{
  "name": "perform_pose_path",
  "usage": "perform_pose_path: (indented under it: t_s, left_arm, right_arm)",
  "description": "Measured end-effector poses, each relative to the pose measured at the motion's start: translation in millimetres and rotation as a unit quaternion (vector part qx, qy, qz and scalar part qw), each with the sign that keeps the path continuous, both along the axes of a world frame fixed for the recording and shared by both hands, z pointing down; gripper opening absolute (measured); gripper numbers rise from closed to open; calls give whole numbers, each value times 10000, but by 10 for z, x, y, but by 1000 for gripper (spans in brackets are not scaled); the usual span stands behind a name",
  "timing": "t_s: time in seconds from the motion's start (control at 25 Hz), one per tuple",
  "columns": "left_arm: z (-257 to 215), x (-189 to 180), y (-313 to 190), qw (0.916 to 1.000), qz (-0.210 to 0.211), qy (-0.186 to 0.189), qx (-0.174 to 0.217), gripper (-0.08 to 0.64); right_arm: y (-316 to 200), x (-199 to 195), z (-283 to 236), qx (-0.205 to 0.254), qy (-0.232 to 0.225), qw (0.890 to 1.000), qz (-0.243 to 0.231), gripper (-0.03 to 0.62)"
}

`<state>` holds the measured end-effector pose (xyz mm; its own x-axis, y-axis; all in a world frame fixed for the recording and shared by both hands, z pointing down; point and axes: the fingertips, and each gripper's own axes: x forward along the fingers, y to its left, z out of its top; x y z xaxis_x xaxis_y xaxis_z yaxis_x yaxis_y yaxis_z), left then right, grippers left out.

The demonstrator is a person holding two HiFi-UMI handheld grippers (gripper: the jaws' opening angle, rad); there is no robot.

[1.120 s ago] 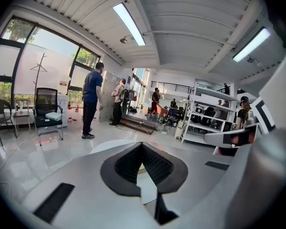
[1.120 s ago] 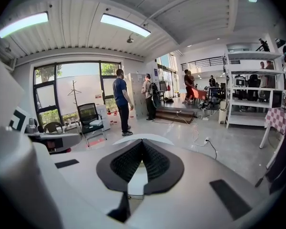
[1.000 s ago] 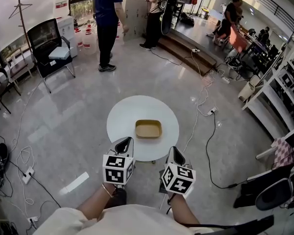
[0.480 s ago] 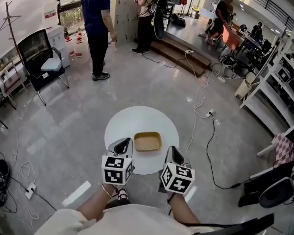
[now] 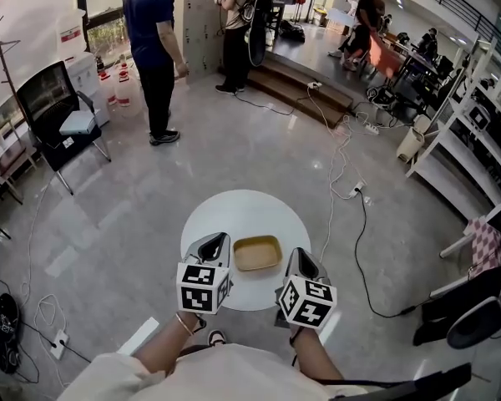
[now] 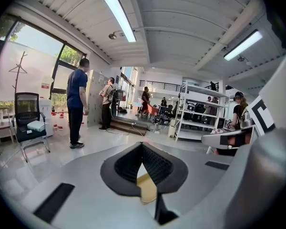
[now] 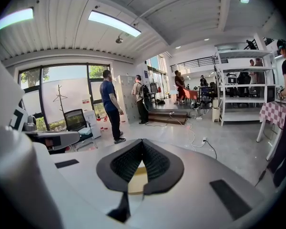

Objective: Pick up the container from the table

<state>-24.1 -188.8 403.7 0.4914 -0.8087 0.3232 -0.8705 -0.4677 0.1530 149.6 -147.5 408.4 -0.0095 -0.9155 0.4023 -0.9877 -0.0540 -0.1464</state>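
Container [image 5: 257,253]: shallow tan tray, about mid-tabletop on round white table [image 5: 234,211], between my two claws. Left gripper [image 5: 215,242] and right gripper [image 5: 300,258]: both pinched shut, empty. I judge tray light and thin-walled, likely to flex. Smooth tabletop may let it slide. Plan: open up, pinch opposite side rims.

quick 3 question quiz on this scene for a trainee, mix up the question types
1. True or false: the container sits on the round white table.
2. In the head view, the container lies: A) between the left gripper and the right gripper; B) left of both; C) right of both.
3. Fill in: both grippers' jaws are ___ (open/shut), with nothing held.

Key: 1 true; 2 A; 3 shut.
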Motion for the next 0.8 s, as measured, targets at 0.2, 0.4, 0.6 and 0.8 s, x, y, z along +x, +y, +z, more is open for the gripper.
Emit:
perform_pose_path:
  t_s: [0.2, 0.4, 0.6, 0.8]
  left_arm:
    - [68, 5, -86, 9999, 31, 56, -81, 15]
    - [175, -19, -137, 9996, -37, 172, -243, 15]
    - [337, 6, -122, 9986, -159, 189, -458, 15]
    - [286, -33, -186, 9985, -313, 78, -451, 15]
  right_arm:
    - [-45, 18, 21, -66, 78, 9999, 54, 25]
    - [-55, 20, 61, -219, 171, 9996, 13, 25]
    - [-102, 78, 214, -434, 147, 9989, -63, 25]
    - [-354, -39, 185, -418, 31, 9984, -374, 25]
